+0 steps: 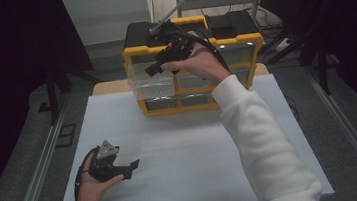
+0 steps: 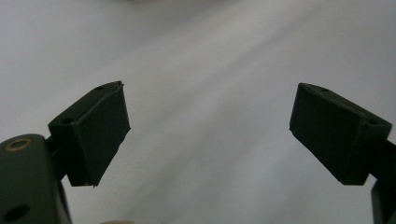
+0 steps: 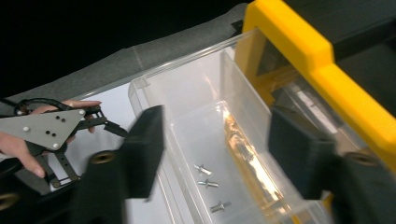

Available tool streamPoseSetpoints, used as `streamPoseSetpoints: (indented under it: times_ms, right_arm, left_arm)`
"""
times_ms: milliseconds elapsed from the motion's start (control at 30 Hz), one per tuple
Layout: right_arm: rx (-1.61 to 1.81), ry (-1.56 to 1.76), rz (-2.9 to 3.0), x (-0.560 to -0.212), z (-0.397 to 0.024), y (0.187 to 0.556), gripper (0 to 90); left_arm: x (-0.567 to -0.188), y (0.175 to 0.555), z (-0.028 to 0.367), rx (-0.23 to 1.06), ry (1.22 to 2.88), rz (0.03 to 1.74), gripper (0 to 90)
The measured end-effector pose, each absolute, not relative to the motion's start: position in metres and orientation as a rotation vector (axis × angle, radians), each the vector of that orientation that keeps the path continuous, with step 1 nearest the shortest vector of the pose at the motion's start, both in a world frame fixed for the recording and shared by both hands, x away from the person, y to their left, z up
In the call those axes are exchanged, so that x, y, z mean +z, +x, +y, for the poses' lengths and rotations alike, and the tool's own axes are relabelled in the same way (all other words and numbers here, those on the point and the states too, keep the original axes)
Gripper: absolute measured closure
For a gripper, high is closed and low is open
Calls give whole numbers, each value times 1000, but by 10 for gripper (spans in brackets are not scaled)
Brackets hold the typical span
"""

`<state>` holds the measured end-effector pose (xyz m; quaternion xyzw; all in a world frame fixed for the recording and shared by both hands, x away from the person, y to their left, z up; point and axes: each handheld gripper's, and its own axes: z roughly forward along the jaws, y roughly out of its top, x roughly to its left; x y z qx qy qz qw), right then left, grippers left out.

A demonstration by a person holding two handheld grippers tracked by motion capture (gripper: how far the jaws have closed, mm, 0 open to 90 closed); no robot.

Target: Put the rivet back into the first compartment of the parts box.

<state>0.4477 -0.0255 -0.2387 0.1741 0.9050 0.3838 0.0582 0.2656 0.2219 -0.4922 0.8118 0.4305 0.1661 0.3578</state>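
Clear plastic drawer (image 3: 196,126) (pulled from the yellow organizer (image 1: 195,63)) holds three small rivets (image 3: 208,184); both the left gripper (image 2: 210,135) and right gripper (image 3: 215,149) gape, empty.

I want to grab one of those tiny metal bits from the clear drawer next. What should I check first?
1. Drawer pulled out: ok. The clear drawer sticks out of the yellow organizer.
2. Bits reachable: ok. Three small metal fasteners lie loose on the drawer floor.
3. Right gripper open: ok. Its fingers stand wide apart, above the drawer.
4. Right gripper carries nothing: ok.
5. Left gripper out of the way: ok. It sits open over the white table cover, far from the drawer.
6. Fingers fit around such a small bit: cannot tell.
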Motion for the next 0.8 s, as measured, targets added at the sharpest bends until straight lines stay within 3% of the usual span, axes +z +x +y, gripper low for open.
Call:
streamPoseSetpoints:
  times_ms: [167,300,800]
  right_arm:
    - [1159,534,2700,-235,-37,443,159]
    - [1182,533,2679,-235,-48,437,100]
    - [1204,622,2552,-260,-110,406,112]
  left_arm:
    - [-492,267,222,379,2079,1098,121]
    - [-491,266,223,397,2083,1095,121]
    - [-492,268,226,405,2080,1108,122]
